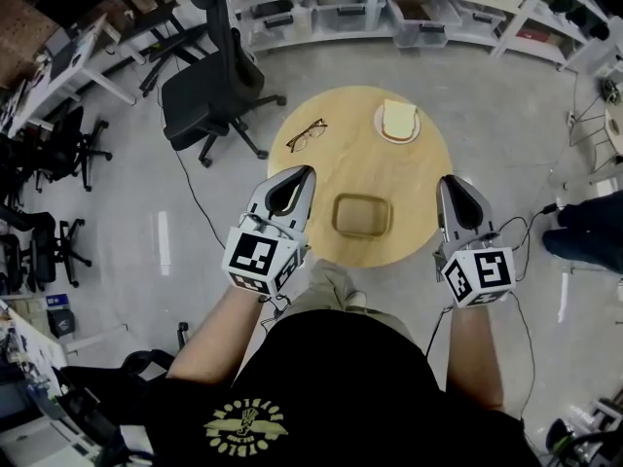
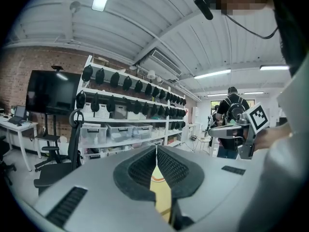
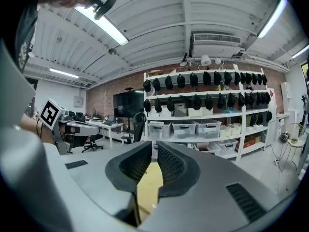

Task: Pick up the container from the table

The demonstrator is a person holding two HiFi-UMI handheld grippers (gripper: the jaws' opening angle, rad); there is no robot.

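A shallow tan rectangular container (image 1: 362, 215) sits near the front edge of the round wooden table (image 1: 341, 168). My left gripper (image 1: 308, 170) hovers over the table's left side, left of the container and apart from it. In the left gripper view its jaws (image 2: 156, 149) meet at the tip, shut on nothing. My right gripper (image 1: 445, 179) hangs at the table's right rim, right of the container. In the right gripper view a narrow gap shows between its jaws (image 3: 154, 146), with nothing in it. Both gripper views show only a strip of tabletop (image 3: 147, 187) between the jaws; the container is hidden there.
A pair of glasses (image 1: 306, 134) lies at the table's left back. A plate with a slice of bread (image 1: 398, 121) is at the right back. A black office chair (image 1: 209, 95) stands left of the table. Shelves with bins (image 1: 409, 13) line the far wall.
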